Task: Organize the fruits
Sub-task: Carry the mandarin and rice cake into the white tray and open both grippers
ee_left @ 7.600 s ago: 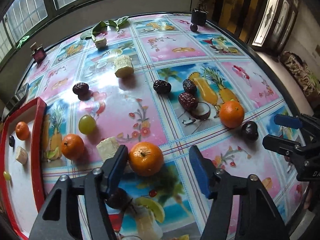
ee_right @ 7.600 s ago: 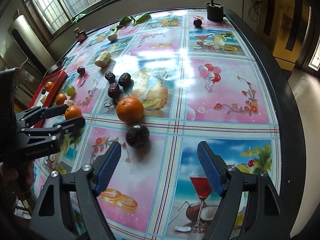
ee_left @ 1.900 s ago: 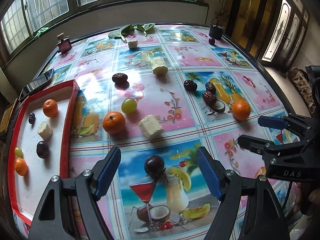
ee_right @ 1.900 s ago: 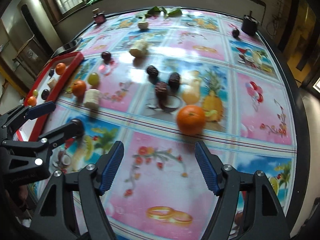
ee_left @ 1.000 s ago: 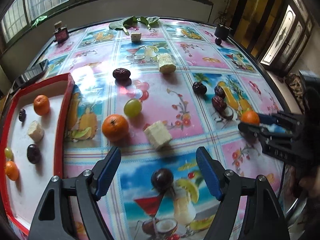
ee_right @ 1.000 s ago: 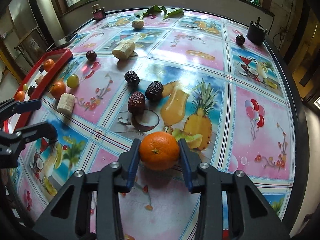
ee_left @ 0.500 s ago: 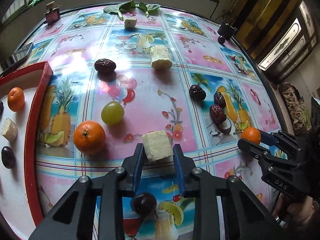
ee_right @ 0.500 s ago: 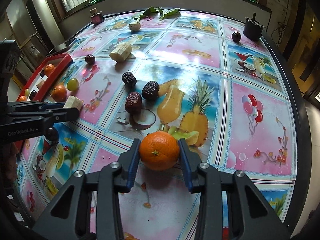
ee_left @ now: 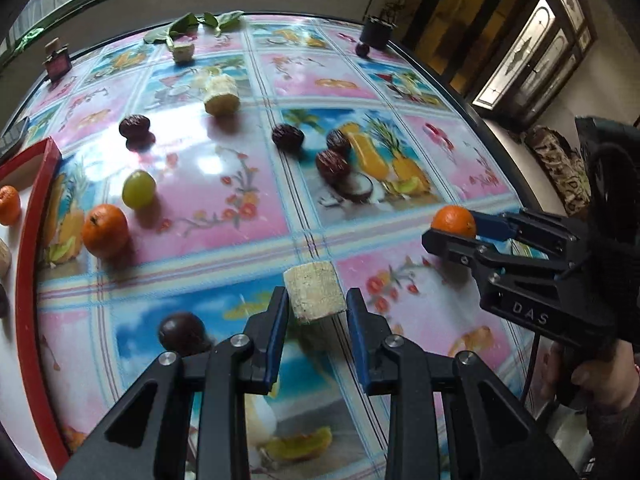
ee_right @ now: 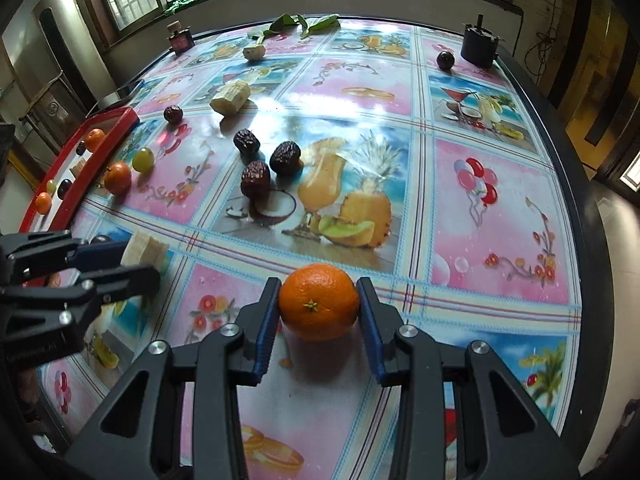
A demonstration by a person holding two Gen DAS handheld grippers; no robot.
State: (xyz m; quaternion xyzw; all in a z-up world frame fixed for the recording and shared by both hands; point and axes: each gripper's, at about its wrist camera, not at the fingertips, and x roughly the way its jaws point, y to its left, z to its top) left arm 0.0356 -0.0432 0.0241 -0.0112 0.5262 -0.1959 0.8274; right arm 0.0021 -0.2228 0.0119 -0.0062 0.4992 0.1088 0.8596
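Your left gripper point(ee_left: 316, 306) is clamped on a pale fruit chunk point(ee_left: 314, 292) at the lower centre of its view, with a dark plum point(ee_left: 180, 332) on the table just to its left. Your right gripper point(ee_right: 318, 312) grips an orange point(ee_right: 318, 300) at the lower centre of its own view. The red tray point(ee_right: 86, 168), at the left edge, holds small fruits; three dates point(ee_right: 256, 178) lie near mid-frame.
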